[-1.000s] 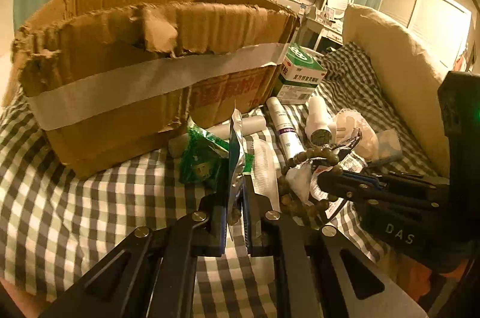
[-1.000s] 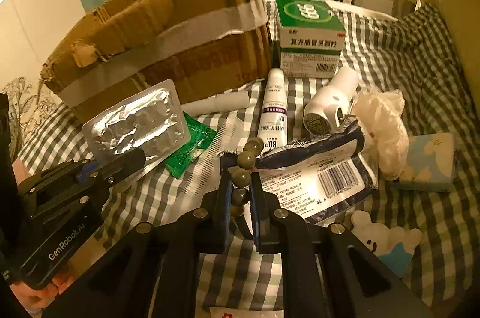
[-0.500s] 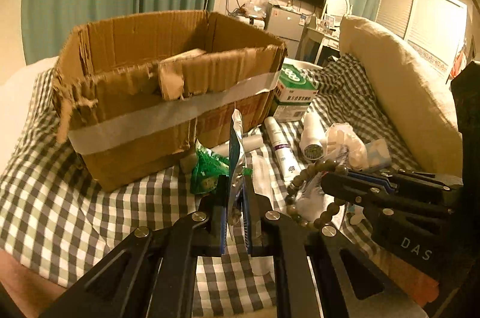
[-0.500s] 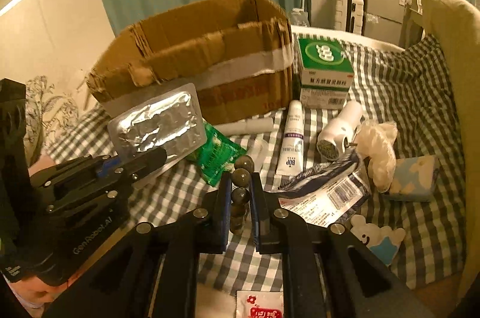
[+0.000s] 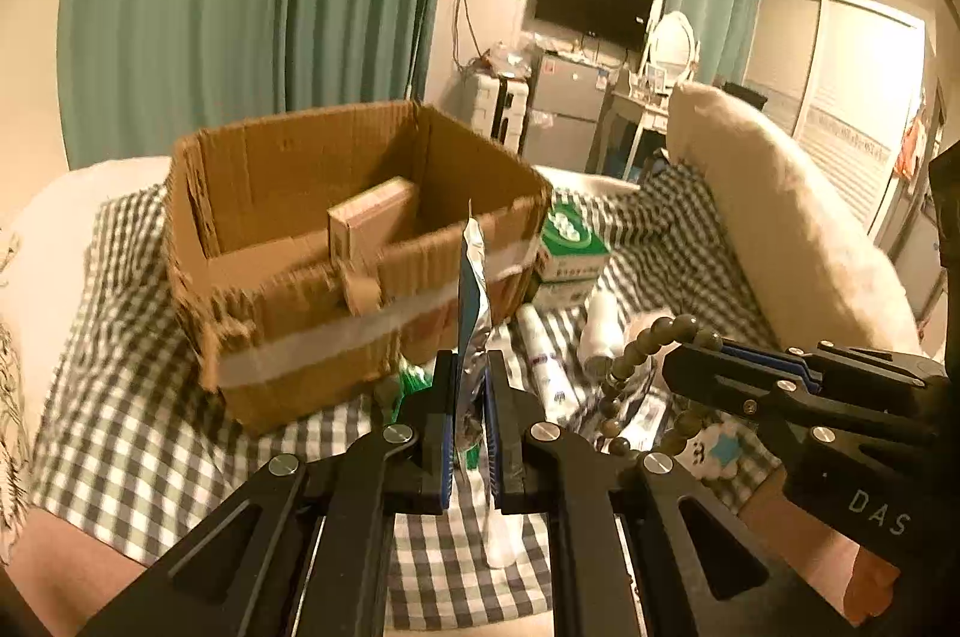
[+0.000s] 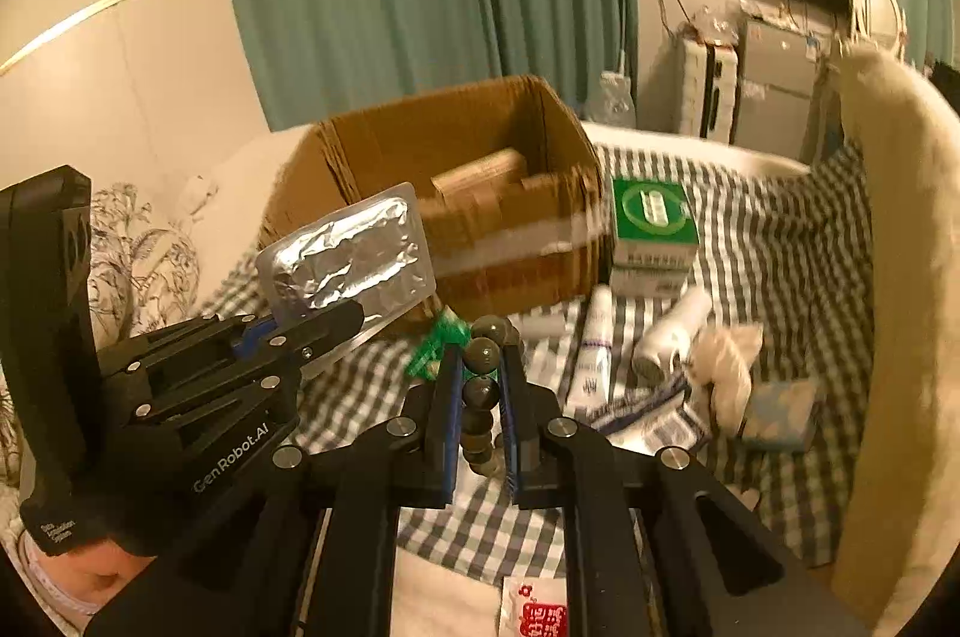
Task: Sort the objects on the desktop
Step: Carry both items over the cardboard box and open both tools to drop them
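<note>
My left gripper (image 5: 470, 367) is shut on a silver foil blister pack (image 5: 472, 301), held edge-on and raised; its flat face shows in the right wrist view (image 6: 348, 256). My right gripper (image 6: 481, 358) is shut on a string of dark beads (image 6: 480, 385), which hangs in a loop in the left wrist view (image 5: 645, 373). Both are held above the checked cloth, in front of an open cardboard box (image 5: 336, 241) (image 6: 480, 193) that holds a small carton (image 5: 369, 220).
On the checked cloth (image 5: 120, 427) lie a green-and-white medicine box (image 6: 654, 223), a white tube (image 6: 591, 355), a white bottle (image 6: 672, 331), a green sachet (image 6: 435, 343), a crumpled glove (image 6: 729, 367) and a printed pouch (image 6: 648, 415). A cream cushion (image 5: 792, 223) stands at the right.
Both grippers have risen and pulled back with their loads. The box now sits lower and farther off, and its inside shows.
</note>
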The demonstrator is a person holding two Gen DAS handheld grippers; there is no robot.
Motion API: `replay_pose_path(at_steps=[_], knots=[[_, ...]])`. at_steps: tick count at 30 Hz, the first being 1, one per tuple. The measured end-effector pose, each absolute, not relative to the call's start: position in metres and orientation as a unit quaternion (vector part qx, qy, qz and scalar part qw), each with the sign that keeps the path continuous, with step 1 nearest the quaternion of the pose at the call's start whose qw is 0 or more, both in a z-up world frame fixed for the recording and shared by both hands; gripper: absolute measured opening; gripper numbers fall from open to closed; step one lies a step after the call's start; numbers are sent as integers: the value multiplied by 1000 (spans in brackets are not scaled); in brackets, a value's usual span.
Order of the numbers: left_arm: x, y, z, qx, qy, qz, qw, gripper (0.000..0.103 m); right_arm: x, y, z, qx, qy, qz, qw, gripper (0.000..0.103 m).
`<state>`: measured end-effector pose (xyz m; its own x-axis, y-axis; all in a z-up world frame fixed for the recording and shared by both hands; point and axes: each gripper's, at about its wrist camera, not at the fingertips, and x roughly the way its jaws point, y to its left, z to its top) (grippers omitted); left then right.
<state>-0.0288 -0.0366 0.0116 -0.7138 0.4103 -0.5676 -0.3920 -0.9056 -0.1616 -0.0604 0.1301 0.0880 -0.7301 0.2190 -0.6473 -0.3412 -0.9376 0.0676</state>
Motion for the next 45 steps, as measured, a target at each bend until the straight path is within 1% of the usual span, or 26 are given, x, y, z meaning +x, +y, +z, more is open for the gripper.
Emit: replay_pose_path(at_steps=[9, 15, 18, 24, 28, 30, 31, 32, 33, 34, 36, 38, 40, 42, 45], knots=[[-53, -67, 57, -274, -44, 941, 193, 9, -97, 125, 129, -306, 48, 942, 130, 11], [-86, -78, 77, -260, -37, 950, 170, 9, -137, 135, 151, -282, 50, 951, 117, 11], [-102, -82, 70, -266, -40, 949, 166, 9, -157, 142, 149, -281, 60, 951, 112, 11], [-131, -85, 35, -295, -43, 941, 162, 9, -200, 161, 127, -302, 74, 944, 108, 11], [-147, -88, 17, -308, -43, 936, 164, 9, -218, 173, 111, -313, 81, 939, 115, 11], [-149, -88, 13, -310, -33, 937, 158, 11, -221, 179, 106, -317, 84, 936, 129, 12], [-150, -88, 12, -311, -28, 937, 155, 14, -223, 179, 105, -317, 84, 935, 135, 20], [-150, -88, 11, -313, -23, 937, 152, 18, -222, 179, 107, -316, 85, 935, 138, 38], [-149, -88, 11, -315, -21, 937, 149, 32, -220, 180, 108, -311, 86, 936, 143, 47], [-148, -89, 11, -316, -23, 937, 146, 54, -217, 181, 110, -306, 87, 937, 146, 54], [-141, -95, 15, -306, -37, 942, 134, 76, -206, 180, 116, -295, 85, 940, 153, 54], [-133, -100, 20, -296, -52, 945, 126, 81, -195, 179, 124, -288, 76, 941, 160, 54], [-126, -103, 26, -296, -59, 946, 118, 92, -177, 179, 132, -279, 68, 942, 171, 56], [-112, -105, 31, -291, -61, 949, 104, 95, -159, 180, 139, -272, 64, 943, 181, 60], [-88, -106, 33, -285, -64, 950, 107, 96, -130, 179, 143, -269, 60, 940, 200, 61]])
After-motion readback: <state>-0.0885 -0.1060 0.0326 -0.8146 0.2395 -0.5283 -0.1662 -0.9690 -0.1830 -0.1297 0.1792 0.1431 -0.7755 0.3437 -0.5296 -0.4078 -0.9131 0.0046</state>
